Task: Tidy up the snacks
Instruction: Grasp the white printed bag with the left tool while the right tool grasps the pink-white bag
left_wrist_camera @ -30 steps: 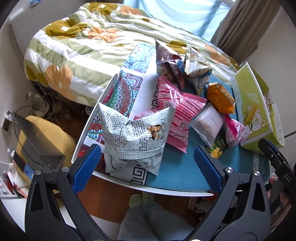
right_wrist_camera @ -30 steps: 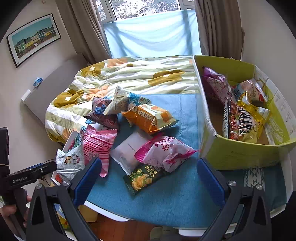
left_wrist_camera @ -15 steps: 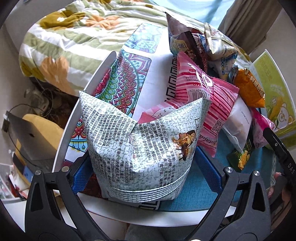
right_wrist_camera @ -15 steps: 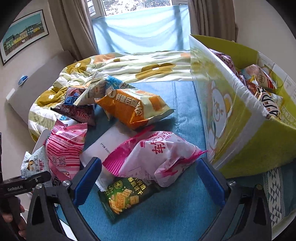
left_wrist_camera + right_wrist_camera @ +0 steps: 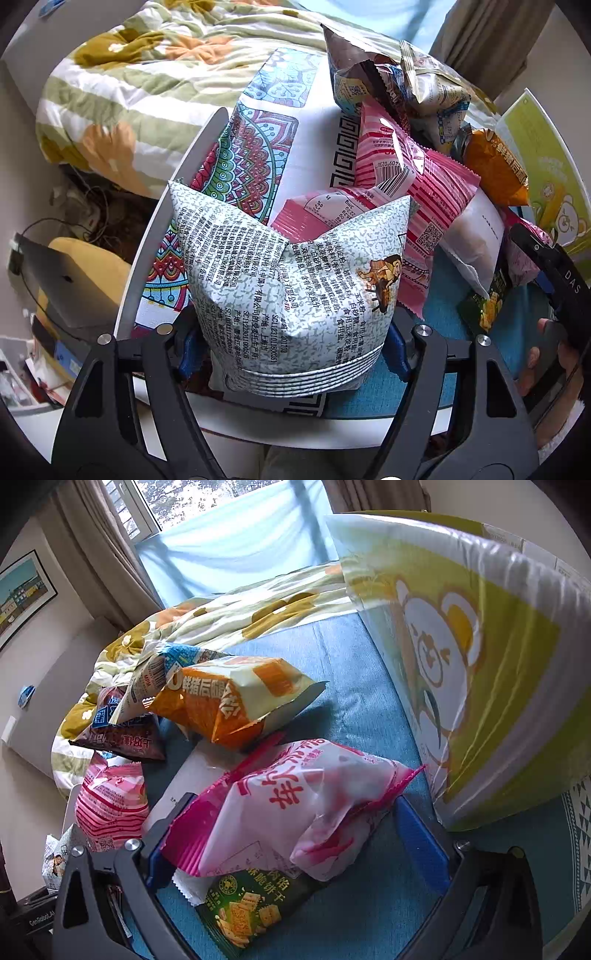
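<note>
Scene lit by soft daylight from window. Glare seen on glossy box wall. Edges bent and darkened by fisheye lens. Slight blur noted toward frame borders.

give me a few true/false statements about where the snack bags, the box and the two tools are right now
1. The left tool has the grey-green printed bag between its fingers. True; its jaws are closing on the bag's lower part.
2. The right tool is around the orange bag. False; the pink and white bag lies between its open fingers.
3. The dark green cracker packet lies partly under the pink and white bag. True.
4. The yellow-green bear box lies flat with bags piled on top. False; it stands on the blue cloth beside the pink and white bag.
5. The orange bag sits inside the box. False; it lies on the cloth outside it.
</note>
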A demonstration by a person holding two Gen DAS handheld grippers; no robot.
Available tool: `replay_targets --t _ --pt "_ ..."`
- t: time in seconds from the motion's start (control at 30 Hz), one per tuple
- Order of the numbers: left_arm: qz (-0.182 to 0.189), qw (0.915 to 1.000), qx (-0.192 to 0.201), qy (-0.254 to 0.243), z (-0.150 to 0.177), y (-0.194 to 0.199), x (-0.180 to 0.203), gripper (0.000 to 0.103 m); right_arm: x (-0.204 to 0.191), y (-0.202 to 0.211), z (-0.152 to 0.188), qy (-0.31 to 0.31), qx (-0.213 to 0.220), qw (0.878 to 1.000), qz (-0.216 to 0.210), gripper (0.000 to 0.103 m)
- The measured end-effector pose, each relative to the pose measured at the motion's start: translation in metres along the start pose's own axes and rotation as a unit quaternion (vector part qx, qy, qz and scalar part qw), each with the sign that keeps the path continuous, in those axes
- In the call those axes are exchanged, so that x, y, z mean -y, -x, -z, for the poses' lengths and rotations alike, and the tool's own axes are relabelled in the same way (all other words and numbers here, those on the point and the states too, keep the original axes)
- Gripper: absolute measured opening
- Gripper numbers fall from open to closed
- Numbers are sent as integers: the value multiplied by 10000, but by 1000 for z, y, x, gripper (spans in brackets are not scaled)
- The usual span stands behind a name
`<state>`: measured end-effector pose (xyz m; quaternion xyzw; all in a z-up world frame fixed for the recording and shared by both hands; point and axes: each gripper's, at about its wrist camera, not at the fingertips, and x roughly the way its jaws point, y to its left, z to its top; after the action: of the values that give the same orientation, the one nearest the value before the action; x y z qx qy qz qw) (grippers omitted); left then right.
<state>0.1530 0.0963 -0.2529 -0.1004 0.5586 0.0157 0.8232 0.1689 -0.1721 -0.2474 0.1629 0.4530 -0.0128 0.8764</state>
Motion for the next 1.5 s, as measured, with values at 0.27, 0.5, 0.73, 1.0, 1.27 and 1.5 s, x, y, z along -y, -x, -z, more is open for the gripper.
replay_targets --t 0.27,0.5,0.73,1.0,1.27,1.5 --pt "24 9999 118 -36 -2 5 2 71 2 1 3 -71 36 10000 -55 74" --pt "85 9998 194 -57 1 11 5 69 2 10 5 45 113 9999 1 54" --pt "110 9994 295 -117 5 25 9 68 5 27 11 20 187 9998 -74 44" --pt "196 9984 475 -225 9 50 17 68 2 55 18 14 286 9993 -223 41" --pt "407 9961 710 -321 5 89 35 68 -11 97 15 115 477 9977 -465 41" --pt "656 9899 1053 -690 -15 133 75 68 -23 155 -1 255 778 9941 -713 41"
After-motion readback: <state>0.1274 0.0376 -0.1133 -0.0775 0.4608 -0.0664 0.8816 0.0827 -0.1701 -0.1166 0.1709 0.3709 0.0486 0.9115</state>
